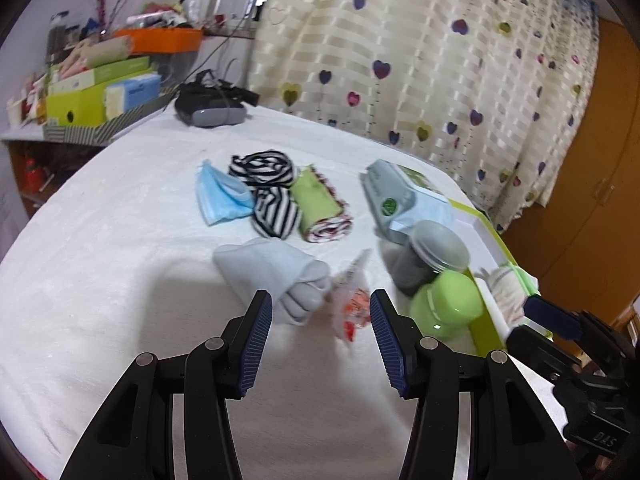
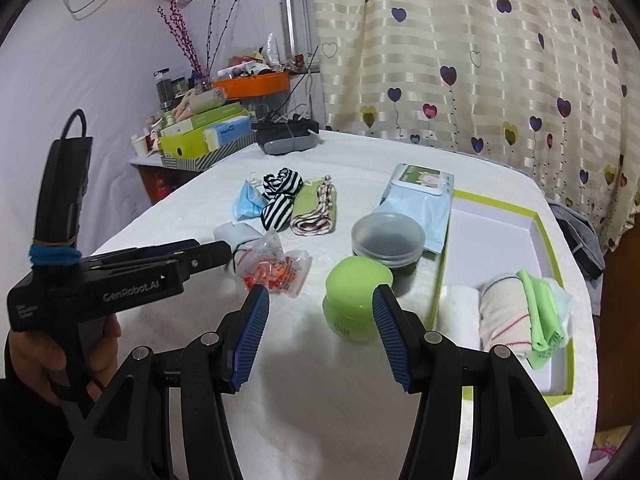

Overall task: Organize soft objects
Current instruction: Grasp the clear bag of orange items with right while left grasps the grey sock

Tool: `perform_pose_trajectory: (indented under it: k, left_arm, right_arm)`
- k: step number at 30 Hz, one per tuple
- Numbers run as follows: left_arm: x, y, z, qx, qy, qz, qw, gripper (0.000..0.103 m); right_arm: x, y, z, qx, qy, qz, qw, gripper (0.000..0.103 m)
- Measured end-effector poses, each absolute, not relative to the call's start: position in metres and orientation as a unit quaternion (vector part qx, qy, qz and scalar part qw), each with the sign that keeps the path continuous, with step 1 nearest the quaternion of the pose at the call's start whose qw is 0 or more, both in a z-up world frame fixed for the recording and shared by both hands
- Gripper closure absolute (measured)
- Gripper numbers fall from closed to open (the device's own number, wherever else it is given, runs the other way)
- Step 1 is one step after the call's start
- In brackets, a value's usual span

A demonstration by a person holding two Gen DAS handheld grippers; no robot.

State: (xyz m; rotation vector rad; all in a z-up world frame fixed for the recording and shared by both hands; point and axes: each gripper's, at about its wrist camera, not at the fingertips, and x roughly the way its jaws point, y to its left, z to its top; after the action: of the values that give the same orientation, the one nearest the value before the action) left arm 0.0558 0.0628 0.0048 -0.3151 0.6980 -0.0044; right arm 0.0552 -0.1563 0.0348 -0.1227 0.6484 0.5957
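Both grippers hang above a table covered with a white cloth (image 2: pixel 320 380). The left gripper (image 1: pixel 321 330) has its 2 blue-padded jaws standing wide apart and nothing is between them. Just beyond its tips lie a pale grey folded sock (image 1: pixel 276 276) and a clear plastic packet with orange pieces (image 1: pixel 352 308); the packet is to the right of the sock.

The right gripper (image 2: pixel 320 328) is also open and holds nothing. Its right jaw stands in front of a green jar (image 2: pixel 354 298), and from this view I cannot tell if it touches the jar. Just behind the green jar is a grey container with a clear lid (image 2: pixel 387 242), and behind that a pack of wet wipes (image 2: pixel 420 192).

Farther on the table, in 1 row from left to right, lie a blue face mask (image 1: pixel 222 200), a black-and-white striped cloth (image 1: pixel 268 188) and a green rolled cloth with a red-patterned edge (image 1: pixel 320 208).

At the right side is a shallow box with a lime-green rim (image 2: pixel 548 232). In its near end lie a white rolled towel (image 2: pixel 460 312), a cream rolled cloth with thin stripes (image 2: pixel 504 312) and a bright green cloth (image 2: pixel 540 312), side by side.

A black and grey device (image 2: pixel 286 140) rests at the far edge of the table.
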Motion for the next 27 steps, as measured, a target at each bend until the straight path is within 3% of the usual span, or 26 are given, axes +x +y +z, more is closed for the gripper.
perform_pose_trajectory:
  k: [27]
  left_arm:
    - [0.057,0.126,-0.017,-0.206,0.344,0.028,0.916,0.053]
  right_arm:
    - [0.092,-0.060,0.001,-0.106,0.367,0.332,0.863,0.048]
